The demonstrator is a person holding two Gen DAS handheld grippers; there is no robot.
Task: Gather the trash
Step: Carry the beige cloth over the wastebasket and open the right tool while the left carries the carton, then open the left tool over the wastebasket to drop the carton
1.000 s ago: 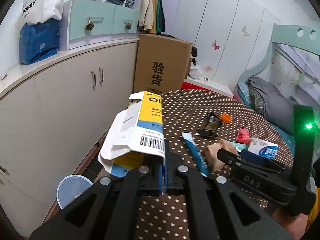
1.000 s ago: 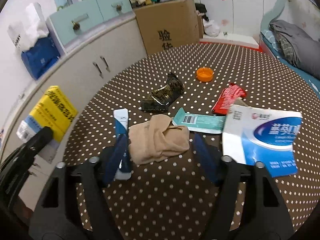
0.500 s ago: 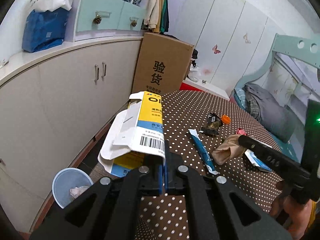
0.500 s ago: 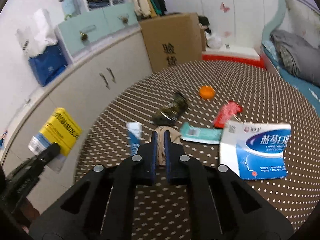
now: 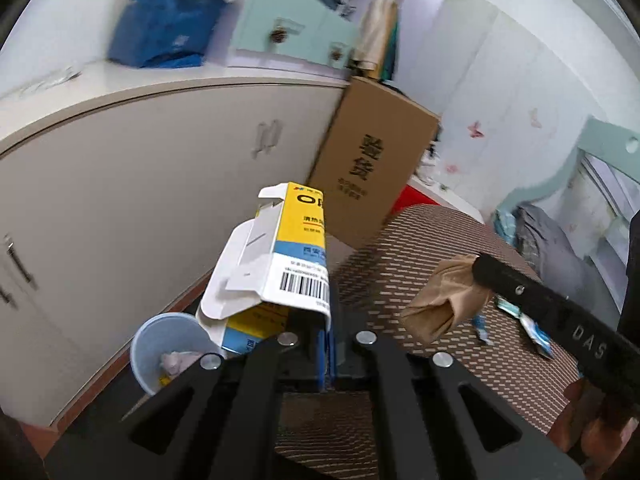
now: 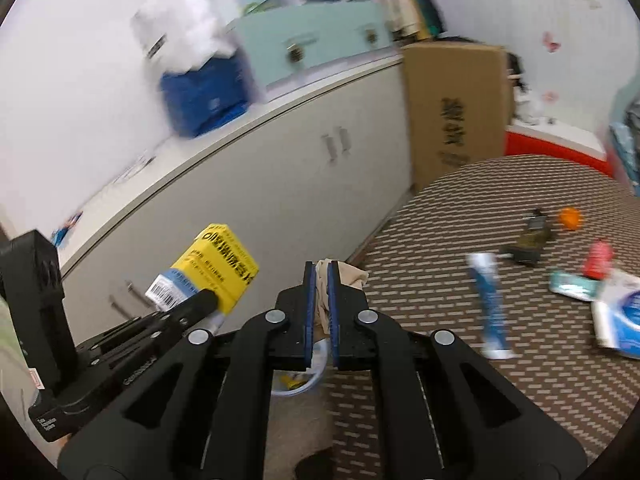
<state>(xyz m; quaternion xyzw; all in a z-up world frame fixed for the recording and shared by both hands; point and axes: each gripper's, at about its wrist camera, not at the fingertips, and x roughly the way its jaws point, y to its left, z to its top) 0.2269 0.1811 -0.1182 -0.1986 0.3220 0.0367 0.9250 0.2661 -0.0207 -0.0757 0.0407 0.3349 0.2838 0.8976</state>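
both pairs of jaws are sitting closed on trash. left gripper (image 5: 325, 354) is pinching the lower edge of a flattened cardboard box (image 5: 280, 264), its blue pads pressed together on the white flap; the box is standing up from the jaws, yellow and blue on its printed face, with a barcode near the grip and a creased, open flap hanging to the left. right gripper (image 6: 321, 320) is clamping a soft tan cloth (image 6: 344, 276), a limp, wrinkled wad bulging out past the blue pads; its jaws have just been closing on that cloth. in the left view the same cloth is dangling in folds from the right gripper's black finger, off the table.

just below and left of the box, a round pale-blue bin (image 5: 160, 350) is standing on the floor beside the table, with crumpled scraps inside. in the right view the bin is showing partly behind the jaws.

further out, the round table (image 6: 520, 380) is wearing a brown dotted covering. a flat blue-and-white tube (image 6: 490, 304), a dark crinkled wrapper (image 6: 530, 240), a round orange cap (image 6: 570, 218), a red wrapper (image 6: 598, 260), a teal sachet (image 6: 574, 286) and a blue-and-white box (image 6: 620, 320) are lying on it, blurred.
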